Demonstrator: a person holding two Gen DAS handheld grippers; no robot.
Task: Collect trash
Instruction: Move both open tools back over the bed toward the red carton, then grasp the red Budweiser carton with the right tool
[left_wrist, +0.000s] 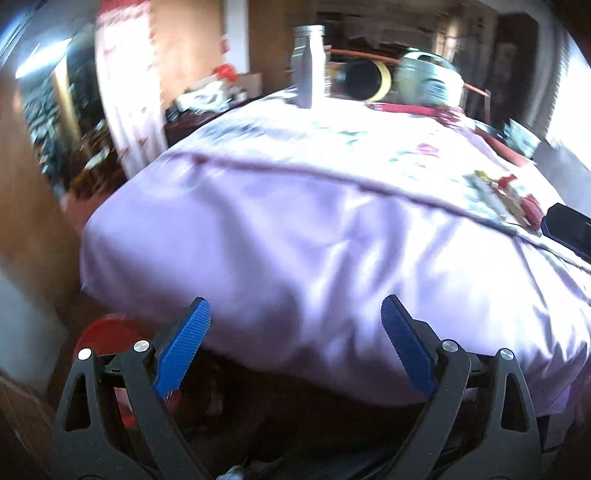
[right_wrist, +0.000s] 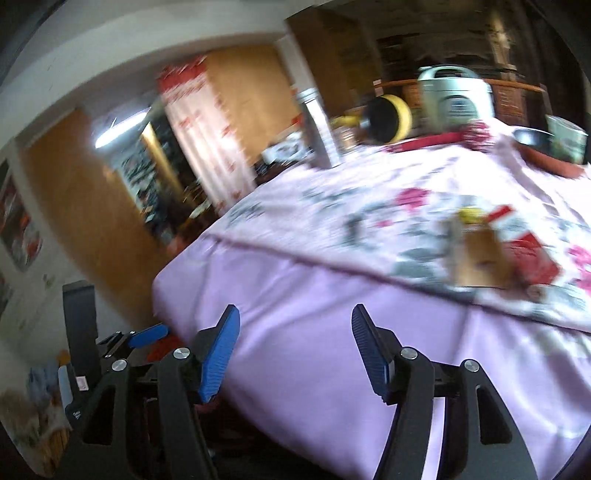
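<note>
Left gripper (left_wrist: 295, 343): jaws spread wide, nothing between the blue pads (left_wrist: 183, 347); it hangs just off the draped front edge of the table. Right gripper (right_wrist: 295, 354): likewise spread and holding nothing, at the same overhanging edge, angled toward the table's left corner.

Both face a table under a lilac tablecloth (left_wrist: 295, 240) whose top panel carries a floral print. The trash, a flattened red-and-white carton with a brown cardboard face (right_wrist: 491, 254), lies on the floral part to the right, well apart from both grippers; in the left wrist view it shows as a scrap (left_wrist: 506, 199) near the right edge, just beside a dark blue-black device (left_wrist: 569, 229) that I cannot identify.

At the far edge stand a tall metal flask (left_wrist: 308, 62), upright, a yellow-rimmed black roll (left_wrist: 365, 79) on its side, and a grey-white rice cooker (right_wrist: 456, 96). A metal bowl (right_wrist: 535, 138) sits on a red tray (right_wrist: 550, 164) at the far right.

Below the table's left corner a red round object (left_wrist: 107, 332) is partly hidden; what it is I cannot tell. Both views are motion-blurred.
</note>
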